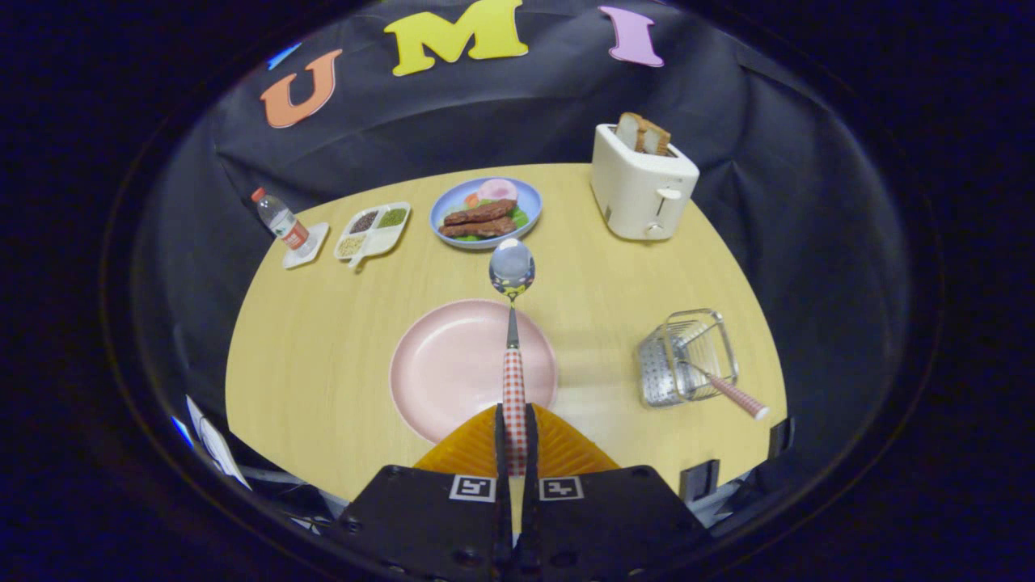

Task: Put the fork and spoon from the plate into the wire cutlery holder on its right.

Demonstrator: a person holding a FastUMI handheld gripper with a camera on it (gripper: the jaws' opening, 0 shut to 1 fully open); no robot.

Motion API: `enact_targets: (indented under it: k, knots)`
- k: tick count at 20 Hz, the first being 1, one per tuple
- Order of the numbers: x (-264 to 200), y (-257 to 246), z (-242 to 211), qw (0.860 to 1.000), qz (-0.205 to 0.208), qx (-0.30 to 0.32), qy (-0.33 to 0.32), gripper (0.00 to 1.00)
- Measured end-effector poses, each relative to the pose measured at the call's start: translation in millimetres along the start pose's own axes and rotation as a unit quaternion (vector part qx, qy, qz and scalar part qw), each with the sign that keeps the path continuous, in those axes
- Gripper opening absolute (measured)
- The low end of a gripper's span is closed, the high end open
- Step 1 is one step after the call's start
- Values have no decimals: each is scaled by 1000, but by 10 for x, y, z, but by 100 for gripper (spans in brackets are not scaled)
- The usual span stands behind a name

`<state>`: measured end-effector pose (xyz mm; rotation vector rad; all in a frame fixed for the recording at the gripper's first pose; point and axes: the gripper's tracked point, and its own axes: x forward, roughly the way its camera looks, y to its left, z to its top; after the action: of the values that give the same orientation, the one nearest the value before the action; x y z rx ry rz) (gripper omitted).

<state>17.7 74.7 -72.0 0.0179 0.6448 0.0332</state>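
Gripper [514,440] clamped on spoon [513,323] handle, bowl at 12 — lifted above pink plate [437,364]; wire holder [687,356] at 2 already holds fork [728,390].

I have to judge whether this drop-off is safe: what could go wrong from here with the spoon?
The gripper is shut on the spoon at the handle's end only, so the long free part may swing or slip. The wire cutlery holder already holds a utensil leaning out toward the fingers; the spoon could knock it. The holder looks light and might tip.
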Motion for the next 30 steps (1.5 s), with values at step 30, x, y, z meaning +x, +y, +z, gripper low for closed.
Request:
enact_targets:
  k: [30]
  knots:
    - [-208,-1611,-124,925,-13,12,381,5]
